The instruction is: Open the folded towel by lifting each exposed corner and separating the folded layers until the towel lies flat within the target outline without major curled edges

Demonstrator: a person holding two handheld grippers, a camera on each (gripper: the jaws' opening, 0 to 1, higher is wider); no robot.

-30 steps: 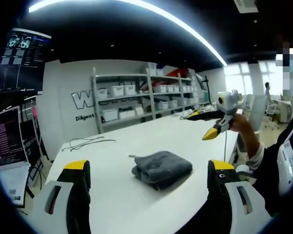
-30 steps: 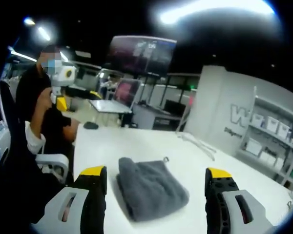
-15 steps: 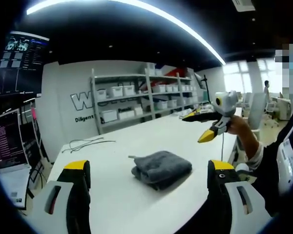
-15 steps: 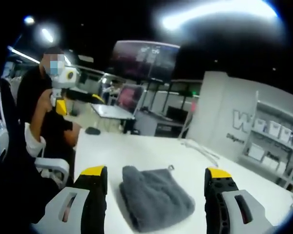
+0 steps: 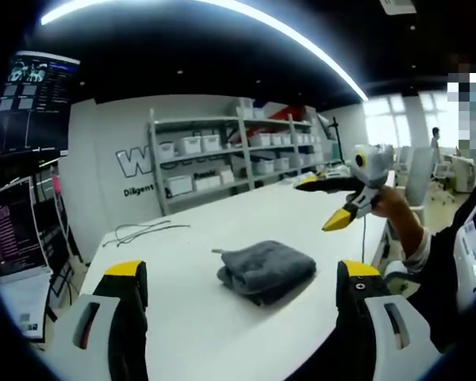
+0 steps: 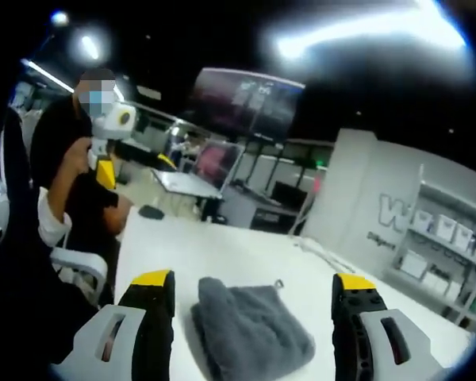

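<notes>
A folded grey towel (image 5: 266,270) lies on the white table (image 5: 222,226), a small loop at its far corner. My left gripper (image 5: 242,271) is open, short of the towel and above the table's near edge, with nothing between its yellow-tipped fingers. My right gripper (image 5: 325,202) hangs in the air to the right of the towel, held by a hand, its jaws apart. In the right gripper view the towel (image 6: 250,329) sits low between the open right gripper (image 6: 254,279) fingers. The left gripper (image 6: 119,163) is raised at the far left, in the person's hand.
A thin cable (image 5: 143,232) lies on the table's far left. Shelves with white bins (image 5: 230,159) line the back wall, and monitors (image 5: 32,103) stand at the left. A dark mouse-like object (image 6: 151,212) rests near the table edge by the seated person (image 6: 67,190).
Both views have shifted slightly with the hands; the towel sits lower in the right gripper view. The towel itself has not moved, and both grippers stay open.
</notes>
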